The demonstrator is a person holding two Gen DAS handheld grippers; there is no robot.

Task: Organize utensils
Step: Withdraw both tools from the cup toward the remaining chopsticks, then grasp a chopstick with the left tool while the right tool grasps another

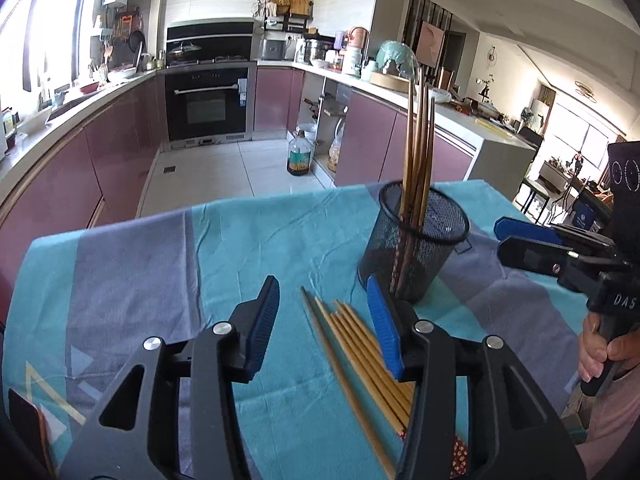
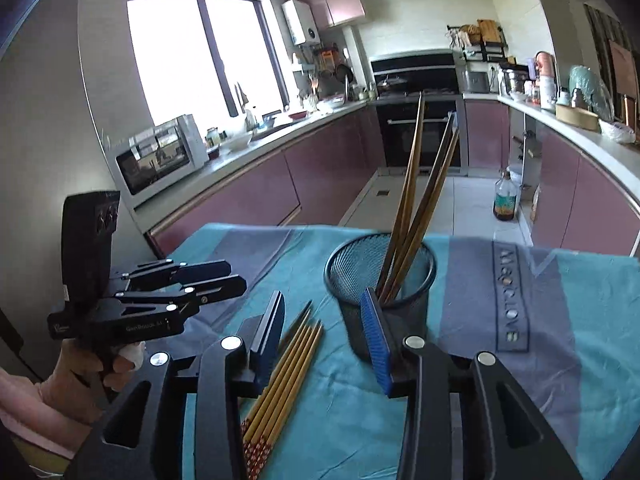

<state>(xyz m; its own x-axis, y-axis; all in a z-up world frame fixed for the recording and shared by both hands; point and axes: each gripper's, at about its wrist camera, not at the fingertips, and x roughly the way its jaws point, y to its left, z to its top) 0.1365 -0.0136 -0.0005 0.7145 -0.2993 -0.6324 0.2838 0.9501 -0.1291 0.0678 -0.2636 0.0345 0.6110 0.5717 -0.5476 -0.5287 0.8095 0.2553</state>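
1. Setting: kitchen; table covered by a teal and grey cloth (image 1: 132, 256), with an oven (image 1: 206, 104) and pink cabinets behind it
2. Black mesh cup (image 1: 416, 240) stands upright on the cloth; several dark chopsticks (image 1: 420, 132) stand in it, leaning against the rim, tips well above it
3. A bundle of light bamboo chopsticks (image 1: 360, 352) lies flat on the cloth just beside the cup's base, on its near left side in the left wrist view; their patterned ends point toward the person
4. Left gripper (image 1: 326, 328): jaws partly apart, nothing clamped. It hangs above the loose bundle; the chopsticks show in the gap between the blue pads but lie on the cloth, with no pad pressing on them
5. Right gripper (image 2: 328, 332): jaws partly apart, empty. In its own view the bundle lies below the left finger and the cup sits behind the right finger; contact with either cannot be told
6. Each gripper appears in the other's view, held by a hand (image 2: 116, 364) on a pistol-style handle, with a pink sleeve (image 2: 36, 412) at the wrist
7. A bottle of dark liquid (image 1: 299, 156) stands on the tiled floor by an open cabinet
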